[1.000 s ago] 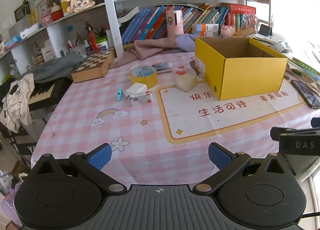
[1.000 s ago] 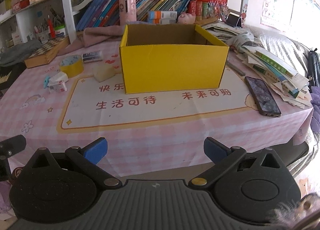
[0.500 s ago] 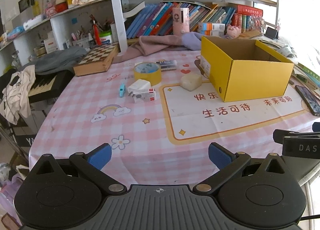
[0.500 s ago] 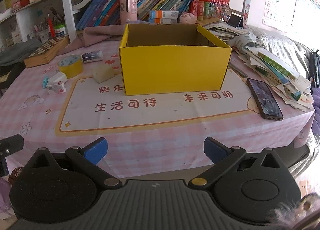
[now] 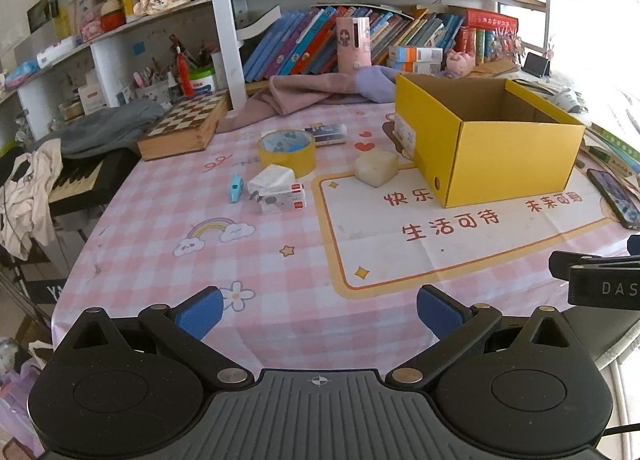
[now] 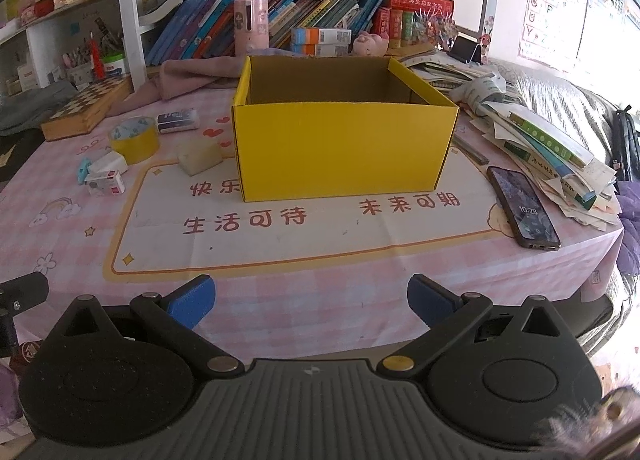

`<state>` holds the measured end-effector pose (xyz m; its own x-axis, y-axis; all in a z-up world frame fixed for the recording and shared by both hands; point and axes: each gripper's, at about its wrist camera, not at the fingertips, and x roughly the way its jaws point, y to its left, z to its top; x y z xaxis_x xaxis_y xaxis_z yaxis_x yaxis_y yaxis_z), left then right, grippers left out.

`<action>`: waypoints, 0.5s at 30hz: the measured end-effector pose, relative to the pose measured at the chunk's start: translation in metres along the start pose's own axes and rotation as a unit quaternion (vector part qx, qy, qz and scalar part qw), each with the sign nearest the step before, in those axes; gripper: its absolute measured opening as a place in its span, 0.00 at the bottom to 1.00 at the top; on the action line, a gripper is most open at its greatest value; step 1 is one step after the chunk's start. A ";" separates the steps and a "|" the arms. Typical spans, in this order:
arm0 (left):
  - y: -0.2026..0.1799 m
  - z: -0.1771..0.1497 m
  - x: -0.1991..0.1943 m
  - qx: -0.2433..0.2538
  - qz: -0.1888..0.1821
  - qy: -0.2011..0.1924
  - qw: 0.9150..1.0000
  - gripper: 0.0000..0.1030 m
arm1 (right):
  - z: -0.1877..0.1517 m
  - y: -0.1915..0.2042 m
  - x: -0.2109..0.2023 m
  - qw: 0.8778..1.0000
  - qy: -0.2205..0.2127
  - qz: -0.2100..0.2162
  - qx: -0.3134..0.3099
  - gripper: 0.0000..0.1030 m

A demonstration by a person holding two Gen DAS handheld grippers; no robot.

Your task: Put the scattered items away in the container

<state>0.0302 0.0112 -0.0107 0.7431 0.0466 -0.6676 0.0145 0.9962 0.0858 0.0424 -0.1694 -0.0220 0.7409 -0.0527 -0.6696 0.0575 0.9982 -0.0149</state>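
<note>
1. Your left claw [image 5: 318, 310]: blue fingers spread wide apart, nothing between them, hovering over the near edge of the tabletop [image 5: 280, 280].
2. Your right claw [image 6: 311, 302]: fingers likewise wide apart and empty, at the near edge of the tabletop, facing the box.
3. Yellow cardboard box [image 6: 344, 147]: open top, standing upright on the printed mat in the middle of the tabletop; its floor is hidden from your view.
4. Pale soap-like block [image 5: 377, 167]: just beside the box's left corner, on the mat's edge.
5. Roll of yellow tape [image 5: 287, 151]: lying flat, left of the block.
6. Dark tissue packet [image 5: 325, 134]: just behind the tape roll.
7. White tissue pack [image 5: 277, 188]: in front of the tape, a small red-marked box touching it.
8. Small blue clip-like item [image 5: 236, 187]: just left of the tissue pack.
9. Phone [image 6: 522, 207]: lying flat, right of the box, near the tabletop's edge.
10. Chessboard case [image 5: 182, 127]: far left, closed.
11. Stack of papers and books [image 6: 552, 151]: far right, beside the phone.
</note>
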 end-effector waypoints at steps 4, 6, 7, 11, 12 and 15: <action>0.002 0.000 0.001 -0.002 0.001 0.000 1.000 1.00 | 0.000 0.000 0.000 1.000 -0.001 0.000 -0.001 1.00; 0.004 0.000 0.001 -0.005 0.002 0.001 1.000 1.00 | 0.000 0.001 0.000 1.000 -0.002 0.000 -0.003 1.00; 0.004 0.000 0.001 -0.006 0.002 0.001 1.000 1.00 | 0.001 0.003 0.000 1.000 -0.002 0.001 -0.004 1.00; 0.006 0.000 0.001 -0.005 0.001 0.000 1.000 1.00 | 0.002 0.007 -0.001 1.000 -0.006 0.001 -0.009 1.00; 0.007 0.000 0.001 -0.004 0.000 -0.001 1.000 1.00 | 0.002 0.007 -0.001 1.000 -0.007 0.002 -0.010 1.00; 0.009 -0.001 -0.001 -0.004 0.000 -0.007 1.000 1.00 | 0.003 0.011 -0.004 1.000 -0.013 0.001 -0.012 1.00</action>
<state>0.0292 0.0202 -0.0100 0.7517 0.0450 -0.6580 0.0102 0.9968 0.0799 0.0420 -0.1582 -0.0177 0.7577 -0.0505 -0.6506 0.0393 0.9987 -0.0318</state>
